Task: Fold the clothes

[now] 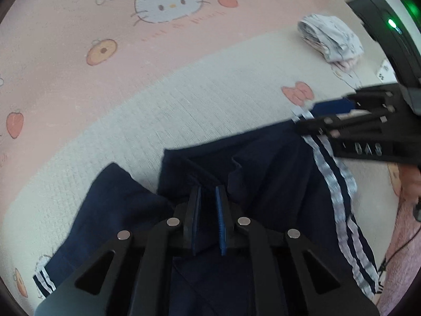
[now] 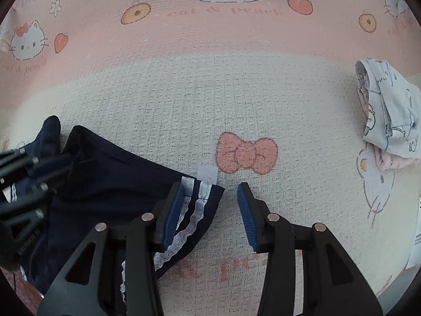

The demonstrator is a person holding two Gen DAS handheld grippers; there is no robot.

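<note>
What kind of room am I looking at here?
Probably a bedroom at home: the surface looks like a bed under a pink cartoon-cat blanket, with navy striped trousers spread on it and a folded pile of pale clothes nearby.

Matt navy cloth shorts (image 1: 273,173) (lace-edged stripes); waffle-textured blanket (image 2: 184,110); ribbed tong pads (image 2: 247,218)

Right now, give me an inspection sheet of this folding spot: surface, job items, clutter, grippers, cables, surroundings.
Surface: pink and cream cartoon-cat blanket, textured.
Job's things: navy garment with white lace stripes, spread and creased; folded pale printed clothes stacked apart.
Clutter: white label by the garment's corner.
Grippers: left gripper narrowly closed on navy fabric; right gripper open, straddling the striped corner.
Cables: thin black cable at the right edge.
Surroundings: nothing seen.
</note>
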